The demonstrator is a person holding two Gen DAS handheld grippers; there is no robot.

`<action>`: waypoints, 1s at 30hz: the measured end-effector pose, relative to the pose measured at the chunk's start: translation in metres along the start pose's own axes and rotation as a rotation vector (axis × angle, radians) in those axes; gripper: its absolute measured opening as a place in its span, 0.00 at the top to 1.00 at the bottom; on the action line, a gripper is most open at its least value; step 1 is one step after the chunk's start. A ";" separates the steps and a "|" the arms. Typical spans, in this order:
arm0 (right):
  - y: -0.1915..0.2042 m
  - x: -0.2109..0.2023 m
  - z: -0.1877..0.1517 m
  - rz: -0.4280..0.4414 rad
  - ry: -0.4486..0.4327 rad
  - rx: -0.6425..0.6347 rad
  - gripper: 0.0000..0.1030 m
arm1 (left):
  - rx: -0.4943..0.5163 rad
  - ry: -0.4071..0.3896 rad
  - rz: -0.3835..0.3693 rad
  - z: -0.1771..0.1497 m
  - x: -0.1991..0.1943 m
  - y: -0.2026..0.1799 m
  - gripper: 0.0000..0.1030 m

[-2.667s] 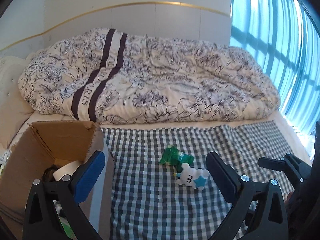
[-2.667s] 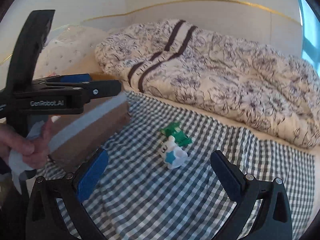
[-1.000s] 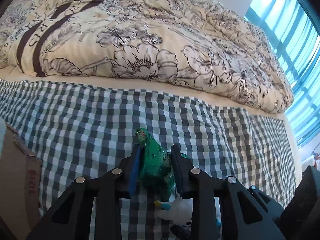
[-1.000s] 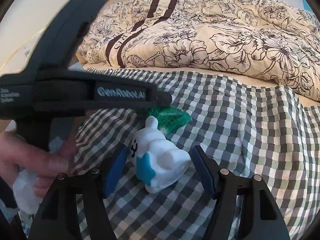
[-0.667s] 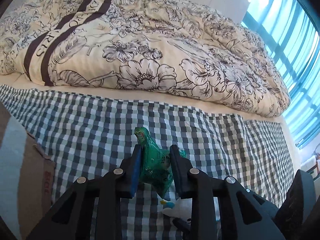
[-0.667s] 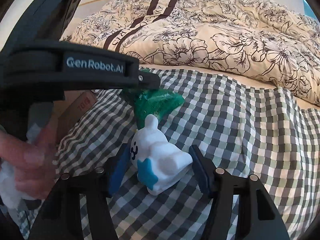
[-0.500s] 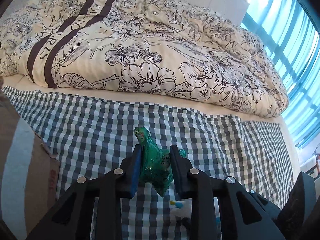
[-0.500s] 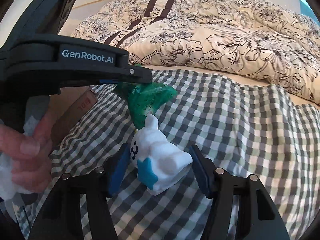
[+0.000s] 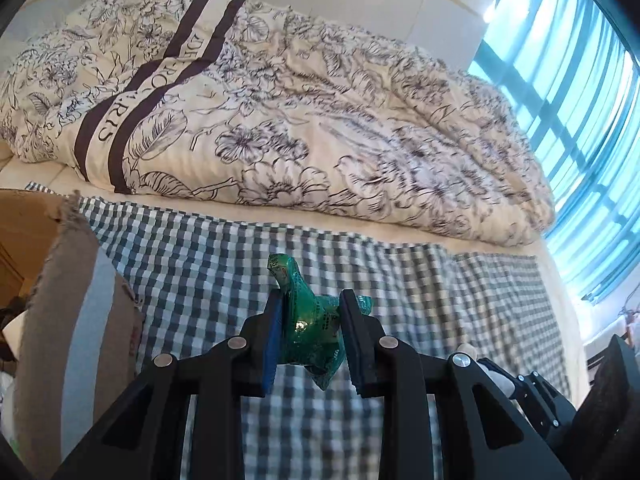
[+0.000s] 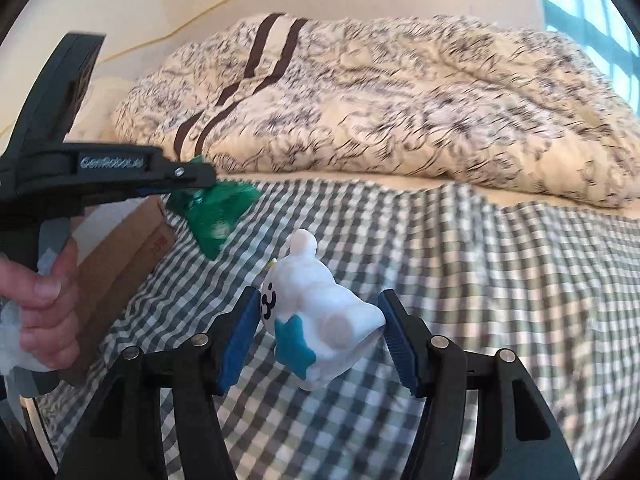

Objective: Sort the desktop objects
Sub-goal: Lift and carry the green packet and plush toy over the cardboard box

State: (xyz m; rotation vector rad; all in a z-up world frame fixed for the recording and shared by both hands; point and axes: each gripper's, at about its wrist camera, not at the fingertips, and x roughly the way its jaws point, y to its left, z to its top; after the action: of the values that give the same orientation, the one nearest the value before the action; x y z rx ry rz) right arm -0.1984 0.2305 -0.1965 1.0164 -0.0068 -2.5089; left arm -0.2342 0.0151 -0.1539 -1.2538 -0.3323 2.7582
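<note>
1. L gripper (image 9: pixel 312 336) was clamped on a crinkly green foil snack packet (image 9: pixel 310 328), pinched across its middle w/ both ends sticking out past the pads. That looks like a mid-body grip chosen so the soft packet wouldn't slip. The packet hung clear of the cloth.
2. R gripper (image 10: pixel 316 336) held a white plush toy w/ a blue star (image 10: pixel 320 320) sideways, face toward the left pad. Pads pressed on both flanks and the toy was off the cloth; the soft body probably squashes, so the wide grip makes sense.
3. Both items were above the grey-and-white checked cloth (image 10: pixel 460 280) spread on the bed, in front of the bunched floral duvet (image 9: pixel 320 120).
4. An open brown cardboard box (image 9: pixel 80 300) sat at the cloth's left edge, just beside the L gripper; prob. the drop-off bin. Some contents showed inside, too dim to ID.
5. In the R view, a hand (image 10: pixel 44 312) gripped the L tool's handle, w/ the packet between toy and box.
</note>
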 end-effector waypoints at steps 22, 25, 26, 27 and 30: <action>0.033 -0.157 0.033 -0.076 -0.172 0.037 0.42 | 0.108 -0.154 -0.029 -0.005 -0.175 -0.043 0.73; 0.042 -0.174 0.037 -0.081 -0.196 0.031 0.42 | 0.131 -0.175 -0.025 -0.008 -0.196 -0.045 0.73; 0.046 -0.179 0.039 -0.082 -0.203 0.028 0.42 | 0.136 -0.184 -0.024 -0.009 -0.204 -0.045 0.73; 0.050 -0.183 0.040 -0.083 -0.210 0.024 0.42 | 0.140 -0.192 -0.023 -0.010 -0.211 -0.045 0.73; 0.062 -0.198 0.044 -0.085 -0.232 0.012 0.42 | 0.151 -0.218 -0.016 -0.013 -0.233 -0.043 0.73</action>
State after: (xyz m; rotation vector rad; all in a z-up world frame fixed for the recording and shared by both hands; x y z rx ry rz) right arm -0.0773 0.2450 -0.0229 0.7393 -0.0493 -2.6938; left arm -0.0715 0.0184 0.0184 -0.9156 -0.1454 2.8488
